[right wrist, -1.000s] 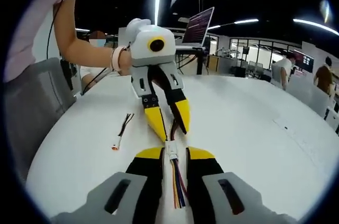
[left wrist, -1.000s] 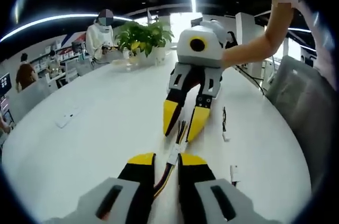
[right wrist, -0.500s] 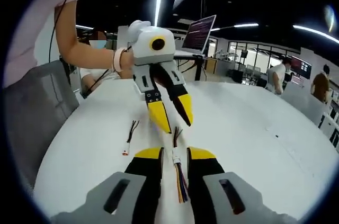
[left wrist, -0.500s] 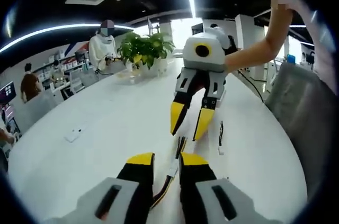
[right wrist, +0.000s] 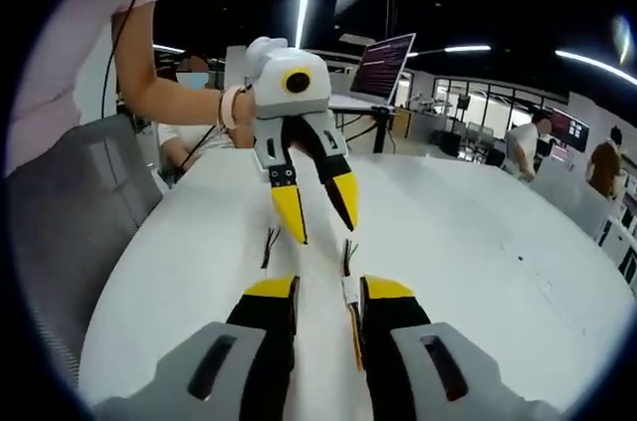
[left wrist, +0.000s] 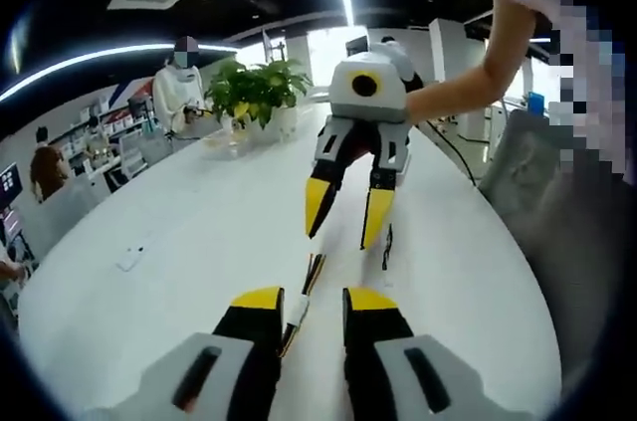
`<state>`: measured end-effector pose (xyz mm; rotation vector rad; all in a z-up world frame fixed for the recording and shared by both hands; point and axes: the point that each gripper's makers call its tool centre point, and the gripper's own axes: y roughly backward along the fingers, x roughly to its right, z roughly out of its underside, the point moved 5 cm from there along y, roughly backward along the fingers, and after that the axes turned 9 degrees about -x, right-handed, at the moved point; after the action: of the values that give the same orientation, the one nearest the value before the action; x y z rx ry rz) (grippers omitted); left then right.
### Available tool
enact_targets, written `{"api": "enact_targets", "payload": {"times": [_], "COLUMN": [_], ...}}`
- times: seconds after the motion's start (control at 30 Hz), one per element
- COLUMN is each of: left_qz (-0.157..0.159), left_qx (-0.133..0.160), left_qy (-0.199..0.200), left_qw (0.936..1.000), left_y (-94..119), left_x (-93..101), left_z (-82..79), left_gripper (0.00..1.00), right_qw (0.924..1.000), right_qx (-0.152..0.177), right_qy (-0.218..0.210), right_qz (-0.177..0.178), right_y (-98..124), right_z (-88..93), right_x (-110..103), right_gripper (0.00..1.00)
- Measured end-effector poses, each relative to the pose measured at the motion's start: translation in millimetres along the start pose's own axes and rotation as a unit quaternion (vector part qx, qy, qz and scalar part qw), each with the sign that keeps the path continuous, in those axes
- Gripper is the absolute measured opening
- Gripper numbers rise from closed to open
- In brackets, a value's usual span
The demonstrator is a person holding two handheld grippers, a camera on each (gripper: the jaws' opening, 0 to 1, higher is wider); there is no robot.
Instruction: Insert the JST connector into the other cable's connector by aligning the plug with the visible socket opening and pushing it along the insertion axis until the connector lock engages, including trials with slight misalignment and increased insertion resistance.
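While the left gripper view looks along the white table (left wrist: 179, 232), the left gripper (left wrist: 312, 304) stands parted around the joined cable (left wrist: 302, 294) lying there, and the right gripper (left wrist: 345, 219) hangs open above. From the right gripper view, that cable (right wrist: 349, 287) lies between wide jaws, a spare cable (right wrist: 270, 242) beside. Mating appears finished; lock unconfirmed.

Mated white JST connector (left wrist: 296, 309) with coloured wires, flat on the white table (left wrist: 179, 232), a second short cable (left wrist: 386, 242) nearby.
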<state>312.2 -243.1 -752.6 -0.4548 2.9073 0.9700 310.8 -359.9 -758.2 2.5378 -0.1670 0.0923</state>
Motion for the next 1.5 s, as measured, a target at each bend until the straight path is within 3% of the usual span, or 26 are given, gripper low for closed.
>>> {"api": "enact_targets", "payload": {"times": [0.27,0.47,0.6,0.8,0.9,1.5], "left_qz": [0.012,0.02,0.01,0.022,0.038,0.037], "left_qx": [0.0,-0.014,0.0,-0.002,0.013,0.025], "left_qy": [-0.009,-0.002,0.013,0.036,0.057,0.087], "left_qw": [0.9999,0.9997,0.9999,0.9991,0.9976,0.9952], "left_y": [5.5,4.9,5.4,-1.9,-5.2,-11.7], "left_x": [18.9,32.8,39.6,48.5,55.5,59.4], "left_z": [-1.5,11.2,15.7,23.7,26.1,51.5], "left_gripper": [0.18,0.18,0.17,0.18,0.18,0.14], "right_qw": [0.9999,0.9997,0.9994,0.999,0.9992,0.9982], "right_qx": [-0.011,-0.018,-0.026,-0.031,-0.026,-0.014], "right_qy": [-0.001,-0.005,-0.013,-0.025,-0.023,-0.051], "right_qz": [-0.012,-0.015,-0.019,-0.021,-0.02,-0.028], "right_y": [9.5,11.9,12.6,8.4,5.3,-12.2], "right_z": [6.8,19.2,29.2,39.6,42.7,58.6], "right_x": [-13.6,-24.7,-34.2,-42.0,-45.0,-46.1], "right_gripper": [0.25,0.23,0.25,0.25,0.22,0.17]}}
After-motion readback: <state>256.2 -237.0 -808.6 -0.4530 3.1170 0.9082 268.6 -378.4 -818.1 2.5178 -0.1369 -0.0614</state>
